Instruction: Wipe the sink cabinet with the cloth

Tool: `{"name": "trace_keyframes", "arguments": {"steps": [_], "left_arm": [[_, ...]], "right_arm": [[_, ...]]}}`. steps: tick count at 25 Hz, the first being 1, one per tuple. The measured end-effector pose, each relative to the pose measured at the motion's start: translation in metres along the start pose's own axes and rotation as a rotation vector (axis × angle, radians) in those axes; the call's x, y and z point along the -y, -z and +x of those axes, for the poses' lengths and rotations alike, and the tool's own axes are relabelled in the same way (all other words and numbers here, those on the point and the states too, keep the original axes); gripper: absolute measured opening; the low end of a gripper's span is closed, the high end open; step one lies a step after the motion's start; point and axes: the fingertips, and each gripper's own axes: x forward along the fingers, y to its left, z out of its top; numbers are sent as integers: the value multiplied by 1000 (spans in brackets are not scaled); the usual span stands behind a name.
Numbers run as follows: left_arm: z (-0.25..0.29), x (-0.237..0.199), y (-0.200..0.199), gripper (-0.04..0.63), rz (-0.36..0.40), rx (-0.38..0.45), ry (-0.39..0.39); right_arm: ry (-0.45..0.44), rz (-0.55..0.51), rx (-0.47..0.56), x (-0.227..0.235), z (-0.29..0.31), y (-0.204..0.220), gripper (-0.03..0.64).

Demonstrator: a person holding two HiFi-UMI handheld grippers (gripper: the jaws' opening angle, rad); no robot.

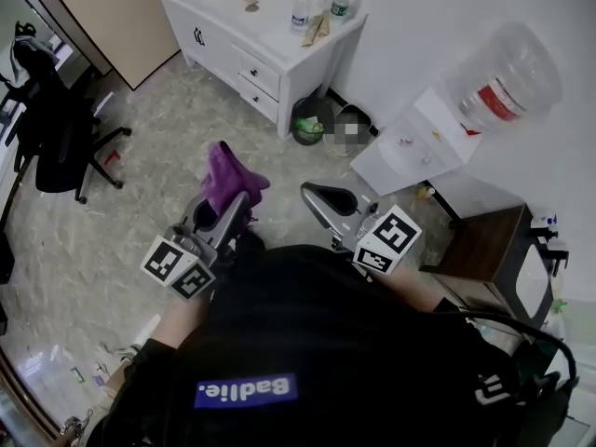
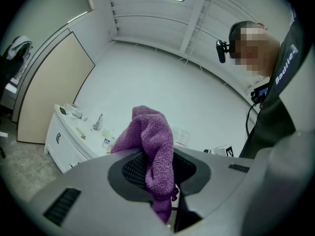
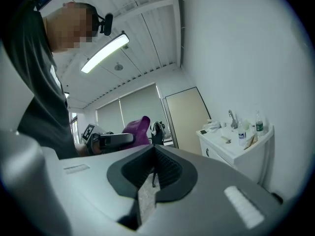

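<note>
Cloth, fuzzy purple terry, sits pinched in the left gripper in the head view, well apart from the white cabinet. Its top is cluttered with bottles, so a wipe could topple them. Left gripper view: only a fold is clamped, so it might slip. Right gripper view: right gripper pressed together, empty.
</note>
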Motion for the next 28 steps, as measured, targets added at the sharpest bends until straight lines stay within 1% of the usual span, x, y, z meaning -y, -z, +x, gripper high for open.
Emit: {"name": "trace_keyframes", "arguments": {"steps": [5, 10, 12, 14, 17, 19, 21, 24, 28], "left_arm": [[29, -92, -41, 84, 26, 2, 27], [53, -176, -77, 84, 56, -29, 49], [62, -210, -86, 83, 58, -47, 57], [72, -236, -93, 83, 46, -46, 55], [93, -258, -104, 84, 38, -26, 44], [107, -268, -104, 83, 37, -31, 32], [121, -277, -101, 84, 35, -38, 10], [143, -278, -98, 84, 41, -36, -33], [171, -275, -95, 84, 57, -28, -102]], "right_arm": [[51, 30, -16, 52, 84, -15, -3], [113, 86, -24, 99, 159, -30, -4], [130, 90, -28, 114, 186, -32, -3], [138, 90, -39, 128, 203, -32, -3], [142, 109, -28, 152, 213, -41, -3], [139, 113, -24, 170, 216, -45, -4], [126, 101, -45, 187, 217, -42, -3], [73, 99, -56, 212, 217, -47, -4], [-20, 90, -53, 245, 216, -59, -4]]}}
